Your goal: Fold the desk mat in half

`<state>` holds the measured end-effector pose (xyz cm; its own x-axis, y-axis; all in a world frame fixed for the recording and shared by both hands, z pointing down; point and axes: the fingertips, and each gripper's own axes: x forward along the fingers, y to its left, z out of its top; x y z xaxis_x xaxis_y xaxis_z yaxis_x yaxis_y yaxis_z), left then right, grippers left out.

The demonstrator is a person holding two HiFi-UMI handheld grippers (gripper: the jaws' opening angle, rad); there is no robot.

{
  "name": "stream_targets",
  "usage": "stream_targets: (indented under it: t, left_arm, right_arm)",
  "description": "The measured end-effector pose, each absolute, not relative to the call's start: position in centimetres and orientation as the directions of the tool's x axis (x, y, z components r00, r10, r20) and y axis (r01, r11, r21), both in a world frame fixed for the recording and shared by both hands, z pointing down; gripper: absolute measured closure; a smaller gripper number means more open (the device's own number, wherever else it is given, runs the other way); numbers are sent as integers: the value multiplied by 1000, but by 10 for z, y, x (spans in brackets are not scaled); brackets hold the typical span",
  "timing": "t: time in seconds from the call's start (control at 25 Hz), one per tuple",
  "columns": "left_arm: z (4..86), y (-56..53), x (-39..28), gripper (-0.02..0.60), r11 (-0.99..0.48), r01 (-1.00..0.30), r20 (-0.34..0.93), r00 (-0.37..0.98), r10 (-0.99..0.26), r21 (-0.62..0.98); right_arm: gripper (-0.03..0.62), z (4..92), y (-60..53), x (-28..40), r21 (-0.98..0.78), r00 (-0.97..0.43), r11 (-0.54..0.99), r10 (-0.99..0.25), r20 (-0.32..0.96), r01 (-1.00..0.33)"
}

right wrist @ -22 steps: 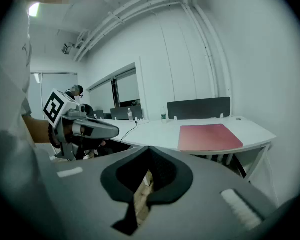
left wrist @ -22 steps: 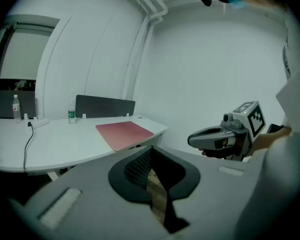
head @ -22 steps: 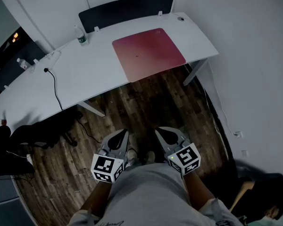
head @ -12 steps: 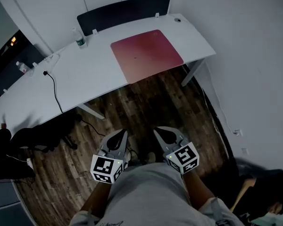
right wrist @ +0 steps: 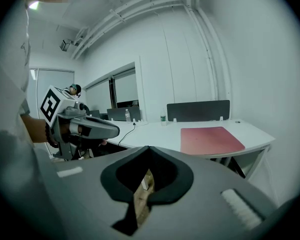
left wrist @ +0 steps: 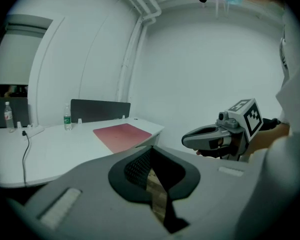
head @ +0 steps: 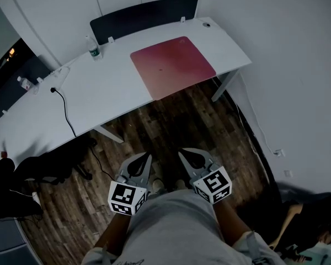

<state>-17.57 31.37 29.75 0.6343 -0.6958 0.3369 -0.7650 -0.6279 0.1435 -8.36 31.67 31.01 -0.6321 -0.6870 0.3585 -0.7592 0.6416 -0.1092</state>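
A pink-red desk mat [head: 172, 65] lies flat and unfolded on the right part of a white desk [head: 110, 87]; it also shows as the mat [left wrist: 122, 135] in the left gripper view and the mat [right wrist: 210, 139] in the right gripper view. Both grippers hang low in front of the person's body, far from the desk. The left gripper [head: 141, 163] is shut with nothing in it. The right gripper [head: 190, 158] is shut and empty too. Each gripper sees the other beside it: right gripper [left wrist: 190, 139], left gripper [right wrist: 112, 130].
A dark divider panel [head: 144, 15] stands along the desk's far edge. A water bottle [head: 91, 46] stands left of the mat, and a black cable [head: 64, 104] trails over the desk's front edge. A dark chair [head: 49, 162] sits at the left on the wooden floor [head: 182, 126].
The view has shifted slightly; the grippers stay shut and low by the body. The mat has not moved.
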Motion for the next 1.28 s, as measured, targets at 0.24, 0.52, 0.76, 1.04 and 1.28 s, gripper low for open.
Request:
stream_targets:
  t: [0.24,0.52,0.76,1.04,1.28]
  left_arm:
    - [296,313,-185,566,-654,-745,328,655,-681,131]
    - [298,302,-181,565,-667,-729,315,676,-666,153]
    - [305,266,-173,563,-641,-750,314,656,-686,167]
    - [309,198,-161,563,-607,-778,331,622,-710,162]
    - [310,137,-145,563,-590,-792,343,603,-720,157]
  right_arm:
    - [586,311,319,-96,-78,-608,628,-703,369,-774]
    - [587,321,310,-95,-104,-617,630,-691,376,-769]
    - [586,330,274,-86,-107,-633,649,-672,383,-754]
    - [586,329,198,-72,-106,-658,678,-645,388,-727]
    - [586,329,134,-64,-103,-691,718,-607,392,-689]
